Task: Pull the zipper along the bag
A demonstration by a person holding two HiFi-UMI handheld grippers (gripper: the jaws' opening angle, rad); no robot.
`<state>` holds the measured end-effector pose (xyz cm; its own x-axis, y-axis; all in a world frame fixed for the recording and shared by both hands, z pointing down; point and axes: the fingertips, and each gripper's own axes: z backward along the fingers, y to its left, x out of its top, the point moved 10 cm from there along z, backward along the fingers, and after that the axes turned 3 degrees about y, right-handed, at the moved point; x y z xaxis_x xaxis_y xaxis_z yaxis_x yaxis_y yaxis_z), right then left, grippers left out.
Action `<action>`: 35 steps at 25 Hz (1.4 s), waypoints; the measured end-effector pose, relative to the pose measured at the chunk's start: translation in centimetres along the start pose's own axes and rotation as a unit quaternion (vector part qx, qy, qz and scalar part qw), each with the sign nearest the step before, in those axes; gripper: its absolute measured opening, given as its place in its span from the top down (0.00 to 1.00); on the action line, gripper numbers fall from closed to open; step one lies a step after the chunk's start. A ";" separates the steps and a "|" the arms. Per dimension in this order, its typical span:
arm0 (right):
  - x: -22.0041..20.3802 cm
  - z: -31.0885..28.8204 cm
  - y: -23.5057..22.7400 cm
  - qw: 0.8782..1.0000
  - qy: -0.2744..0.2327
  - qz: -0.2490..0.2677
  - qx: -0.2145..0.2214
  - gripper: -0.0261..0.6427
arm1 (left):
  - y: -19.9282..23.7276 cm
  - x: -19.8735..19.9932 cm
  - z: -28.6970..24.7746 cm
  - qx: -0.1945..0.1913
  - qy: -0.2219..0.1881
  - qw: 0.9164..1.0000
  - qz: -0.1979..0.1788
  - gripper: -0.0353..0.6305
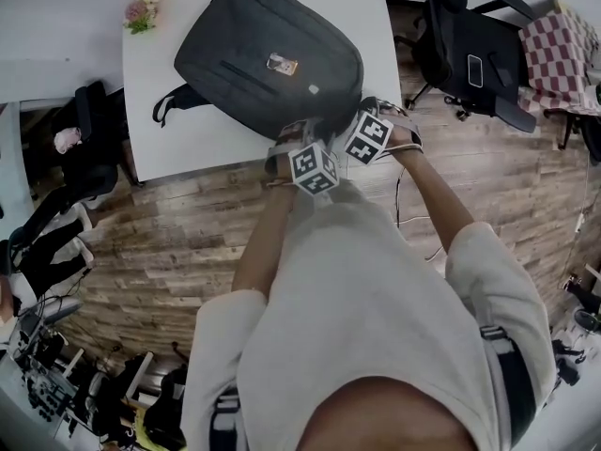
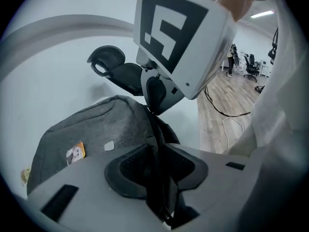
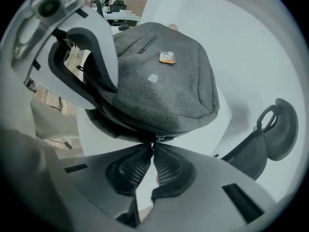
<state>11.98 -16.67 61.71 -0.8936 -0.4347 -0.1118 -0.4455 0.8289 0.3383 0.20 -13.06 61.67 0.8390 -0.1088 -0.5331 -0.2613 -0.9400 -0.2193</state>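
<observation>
The zipper pull (image 3: 158,138) is pinched thinly by the right tool (image 3: 153,150), the bag (image 3: 164,86) clamped in the left tool (image 2: 158,154). Yanked askew, the pull could be lost.

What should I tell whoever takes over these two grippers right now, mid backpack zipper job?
Left gripper: shut on the dark edge fabric of the gray backpack.
Right gripper: jaw tips pinched on the zipper pull at the backpack's near edge.
The backpack lies flat on the white table, with both grippers at its near side.
Done: both grips are in place. How far the zipper has already run can't be told.
Left: probably draw the zipper pull along the bag with the right gripper while the left holds the fabric.
</observation>
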 end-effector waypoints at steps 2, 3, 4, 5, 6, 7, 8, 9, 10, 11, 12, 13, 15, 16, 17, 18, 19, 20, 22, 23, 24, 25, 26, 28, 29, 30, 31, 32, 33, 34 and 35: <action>0.6 0.5 1.4 1.000 0.006 0.002 0.009 0.92 | 0.0 -0.1 -0.1 -0.001 0.000 1.000 -0.001 0.75; 0.9 0.7 2.3 1.000 0.004 -0.001 0.015 0.92 | -0.1 -0.2 -0.1 -0.003 0.001 1.000 0.000 0.75; 1.0 1.0 3.1 1.000 0.000 -0.015 0.023 0.92 | -0.1 -0.3 -0.1 -0.005 0.002 1.000 0.000 0.75; 1.2 1.2 3.6 0.999 -0.004 -0.038 0.034 0.92 | -0.2 -0.3 -0.1 -0.008 0.001 1.000 0.001 0.75; 1.2 1.3 4.0 0.997 -0.010 -0.060 0.045 0.92 | -0.2 -0.4 -0.1 -0.011 0.000 1.000 0.000 0.75; 1.2 1.4 4.1 0.995 -0.018 -0.077 0.058 0.92 | -0.2 -0.4 0.0 -0.014 -0.003 1.000 0.000 0.75; 1.1 1.4 4.3 0.993 -0.028 -0.087 0.072 0.92 | -0.2 -0.4 0.2 -0.017 -0.006 1.000 -0.002 0.75; 1.0 1.4 4.4 0.991 -0.039 -0.094 0.086 0.92 | -0.2 -0.5 0.3 -0.019 -0.008 1.000 -0.003 0.75; 0.9 1.5 4.4 0.989 -0.047 -0.098 0.097 0.92 | -0.3 -0.5 0.4 -0.020 -0.010 1.000 -0.005 0.75; 0.9 1.6 4.6 0.989 -0.051 -0.097 0.104 0.92 | -0.4 -0.6 0.5 -0.021 -0.011 1.000 -0.007 0.74; 1.0 1.7 4.9 0.988 -0.054 -0.092 0.108 0.92 | -0.5 -0.8 0.6 -0.022 -0.012 1.000 -0.008 0.74; 1.2 1.8 5.1 0.988 -0.054 -0.088 0.111 0.91 | -0.6 -0.9 0.6 -0.022 -0.012 1.000 -0.009 0.74; 1.5 1.9 5.4 0.988 -0.053 -0.087 0.116 0.91 | -0.6 -1.0 0.6 -0.022 -0.011 1.000 -0.011 0.74; 1.5 1.9 5.5 0.988 -0.052 -0.089 0.117 0.91 | -0.7 -1.1 0.6 -0.023 -0.012 1.000 -0.011 0.74; 1.4 1.8 5.5 0.987 -0.053 -0.090 0.119 0.91 | -0.8 -1.1 0.6 -0.024 -0.012 1.000 -0.011 0.74; 1.3 1.7 5.5 0.986 -0.058 -0.095 0.122 0.91 | -0.9 -1.1 0.6 -0.024 -0.013 1.000 -0.011 0.74; 1.1 1.7 5.4 0.985 -0.065 -0.102 0.127 0.91 | -0.9 -1.1 0.7 -0.023 -0.015 1.000 -0.012 0.74; 0.8 1.7 5.4 0.983 -0.073 -0.111 0.131 0.91 | -1.1 -1.0 0.8 -0.021 -0.016 1.000 -0.013 0.73; 0.2 1.7 5.4 0.979 -0.085 -0.129 0.132 0.90 | -1.2 -0.9 0.9 -0.019 -0.018 1.000 -0.015 0.72; 0.0 1.7 5.5 0.977 -0.089 -0.139 0.131 0.90 | -1.2 -0.9 0.9 -0.019 -0.019 1.000 -0.015 0.71; -0.2 1.7 5.5 0.975 -0.092 -0.151 0.132 0.89 | -1.2 -0.9 1.1 -0.018 -0.022 0.999 -0.015 0.70; -0.5 1.8 5.5 0.973 -0.096 -0.164 0.133 0.86 | -1.1 -0.9 1.4 -0.015 -0.028 0.999 -0.013 0.68; -0.8 2.0 5.5 0.969 -0.103 -0.178 0.136 0.81 | -1.1 -0.9 1.8 -0.013 -0.035 0.999 -0.007 0.66; -1.8 2.8 5.4 0.959 -0.126 -0.215 0.137 0.72 | -1.0 -0.9 2.9 -0.002 -0.057 0.998 0.022 0.62; -2.4 3.4 5.2 0.952 -0.139 -0.238 0.133 0.73 | -0.8 -0.9 3.6 0.005 -0.070 0.996 0.045 0.62; -2.9 4.0 4.9 0.944 -0.153 -0.264 0.127 0.73 | -0.6 -0.9 4.3 0.012 -0.083 0.994 0.070 0.62; -3.4 4.8 4.5 0.934 -0.170 -0.289 0.121 0.74 | -0.2 -0.9 5.1 0.021 -0.096 0.991 0.094 0.62; -3.6 5.5 4.1 0.924 -0.189 -0.312 0.114 0.75 | 0.2 -1.0 5.9 0.032 -0.108 0.986 0.119 0.62; -3.8 6.3 3.6 0.913 -0.209 -0.332 0.106 0.75 | 0.6 -1.3 6.8 0.043 -0.122 0.981 0.147 0.62; -3.8 7.1 3.0 0.903 -0.230 -0.349 0.097 0.77 | 1.2 -1.6 7.7 0.055 -0.137 0.973 0.177 0.62; -3.7 7.9 2.4 0.895 -0.248 -0.361 0.085 0.78 | 1.9 -1.9 8.6 0.067 -0.152 0.964 0.209 0.62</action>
<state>13.79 -10.25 55.57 -0.2655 -0.7036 -0.6591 -0.8803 0.4557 -0.1318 -5.97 -11.89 55.27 0.4739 -0.3489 -0.8085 -0.6220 -0.7825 -0.0269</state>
